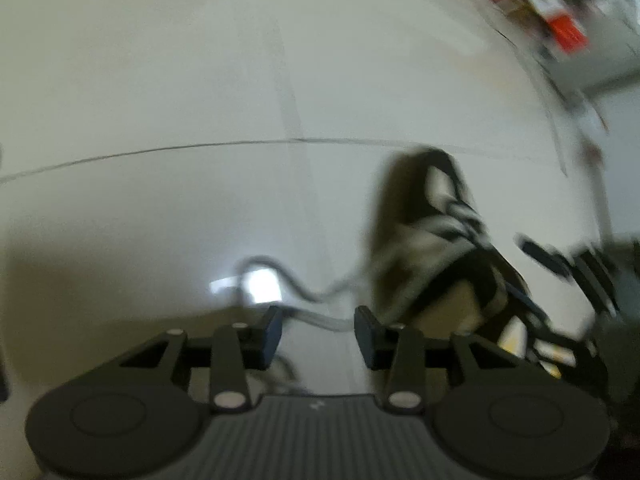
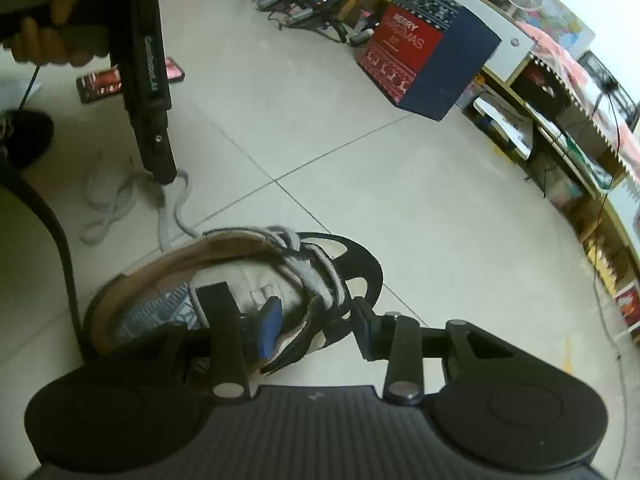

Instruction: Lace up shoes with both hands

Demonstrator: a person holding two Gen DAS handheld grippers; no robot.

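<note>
On a pale tiled floor (image 2: 304, 92), my two tongs work over a black-and-white sneaker (image 2: 248, 276) lying near the bottom of the right wrist view, toe toward 2 o'clock and collar toward 8 o'clock.

My right tongs (image 2: 316, 326) stand apart, clamped on nothing. The blue-padded finger (image 2: 269, 330) at 9 o'clock sits inside the shoe's opening, over the insole; the other finger (image 2: 366, 330) is outside the upper, so the shoe's eyelet-side wall lies between them. I cannot tell whether either pad touches it.

The grey-white shoelace (image 2: 116, 204) crosses the tongue in a few rows, then trails off the collar toward 10 o'clock and lies in loose loops on the tiles. My left tongs (image 2: 162, 168), gripped in my hand (image 2: 52, 12) at the upper left, point their tip down at those loops, at or just above the lace.

In the blurred left wrist view those same left tongs (image 1: 318, 330) stand apart, a stretch of lace (image 1: 320, 320) on the floor showing in the gap, unclamped. The sneaker (image 1: 448, 240) lies at 3 o'clock there.

A navy-and-red "Merry Christmas" gift box (image 2: 428, 48) stands well apart at 1 o'clock, and a phone (image 2: 120, 80) lies on the floor at 10 o'clock.
</note>
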